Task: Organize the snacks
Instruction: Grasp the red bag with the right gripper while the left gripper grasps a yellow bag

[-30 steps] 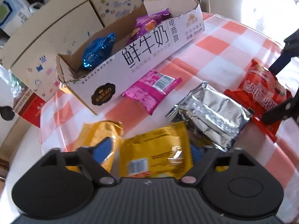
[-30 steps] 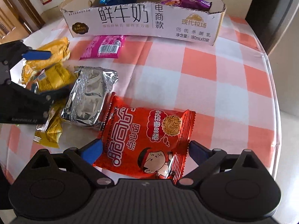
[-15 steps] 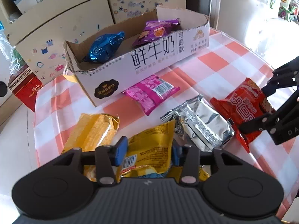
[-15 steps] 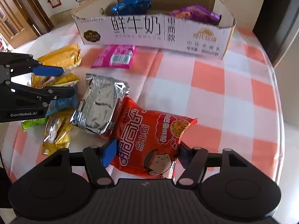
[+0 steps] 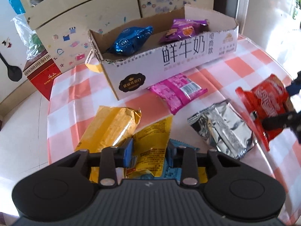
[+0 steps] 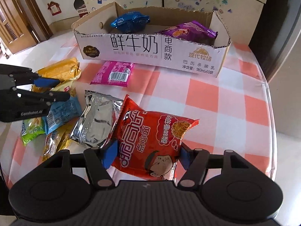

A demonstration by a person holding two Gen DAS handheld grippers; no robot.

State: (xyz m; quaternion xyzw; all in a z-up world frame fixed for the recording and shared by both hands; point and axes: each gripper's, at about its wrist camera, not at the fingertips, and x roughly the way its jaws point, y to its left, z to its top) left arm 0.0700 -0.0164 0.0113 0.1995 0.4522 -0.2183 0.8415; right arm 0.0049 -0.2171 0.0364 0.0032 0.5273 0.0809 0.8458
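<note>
My left gripper (image 5: 149,153) is shut on a yellow snack packet (image 5: 152,141) and holds it above the table; it also shows in the right wrist view (image 6: 54,89). My right gripper (image 6: 145,153) is shut on a red noodle-snack packet (image 6: 152,141), lifted off the cloth; the packet also shows in the left wrist view (image 5: 267,103). The open cardboard box (image 6: 150,49) stands at the back of the table and holds a blue packet (image 6: 129,21) and a purple packet (image 6: 188,32).
On the checked tablecloth (image 6: 225,103) lie a pink packet (image 6: 114,73), a silver packet (image 6: 96,120), a gold packet (image 5: 112,126), a light-blue packet (image 6: 62,113) and a green one (image 6: 32,131). A red box (image 5: 41,75) stands at the far left.
Both grippers closed on their packets and lifted them: the left on the yellow packet, the right on the red one. Both cameras rose and pulled back from the table.
</note>
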